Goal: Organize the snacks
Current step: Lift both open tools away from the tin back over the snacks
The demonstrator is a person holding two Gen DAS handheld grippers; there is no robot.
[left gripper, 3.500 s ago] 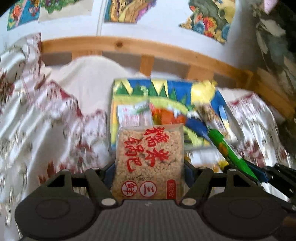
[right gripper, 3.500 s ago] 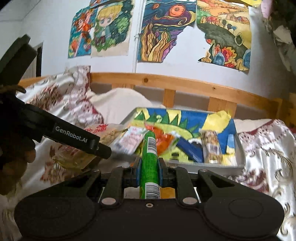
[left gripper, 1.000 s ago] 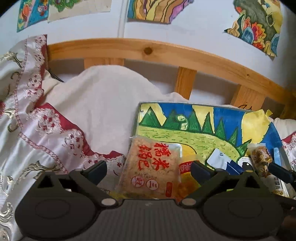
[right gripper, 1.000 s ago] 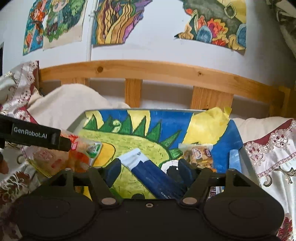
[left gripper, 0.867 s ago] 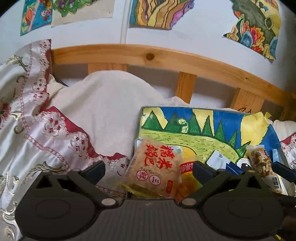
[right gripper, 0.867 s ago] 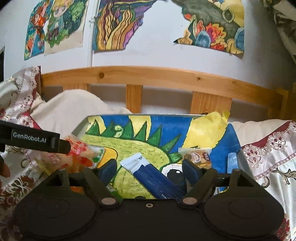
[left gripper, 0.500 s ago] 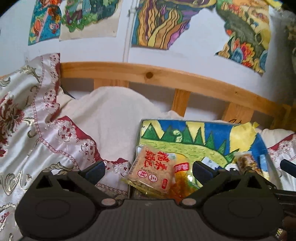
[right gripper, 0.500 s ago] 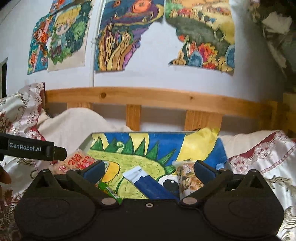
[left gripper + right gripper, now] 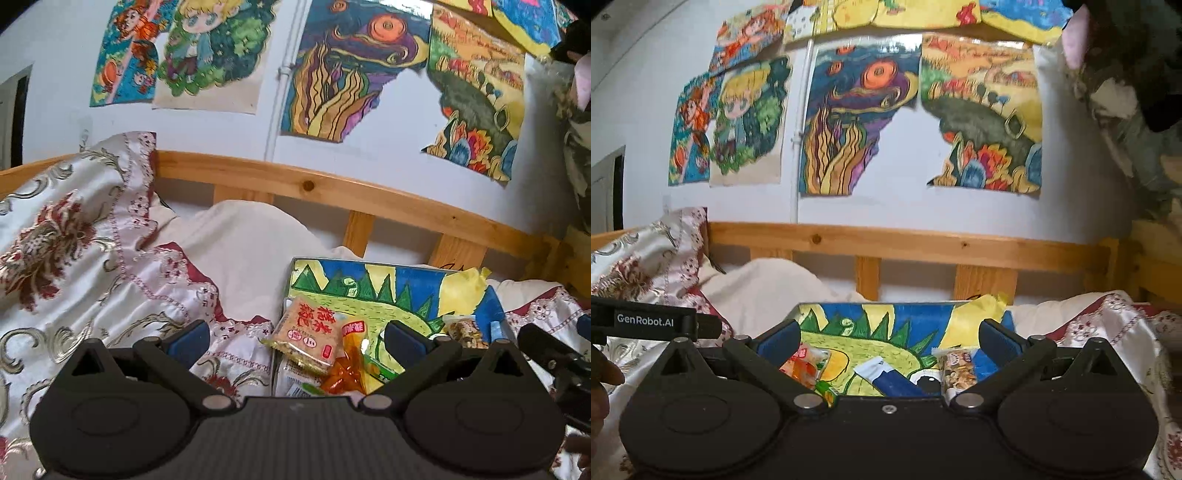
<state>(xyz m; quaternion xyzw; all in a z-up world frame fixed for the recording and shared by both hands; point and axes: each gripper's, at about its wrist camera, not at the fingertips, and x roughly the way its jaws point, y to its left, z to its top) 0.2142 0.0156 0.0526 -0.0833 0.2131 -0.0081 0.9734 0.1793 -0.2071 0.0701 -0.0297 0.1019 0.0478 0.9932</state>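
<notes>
Both the left tool (image 9: 295,341) and right tool (image 9: 888,341) are spread and hold nothing. The rice cracker packet (image 9: 304,339) and other snacks lie in the tray (image 9: 905,308); the task looks nearly done, though its near edge is hidden.

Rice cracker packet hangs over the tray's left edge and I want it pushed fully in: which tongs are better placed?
Left, probably. The left tongs are open with the rice cracker packet right ahead between the fingers. The right tongs, also open, face the tray middle, toward the blue packet.
</notes>
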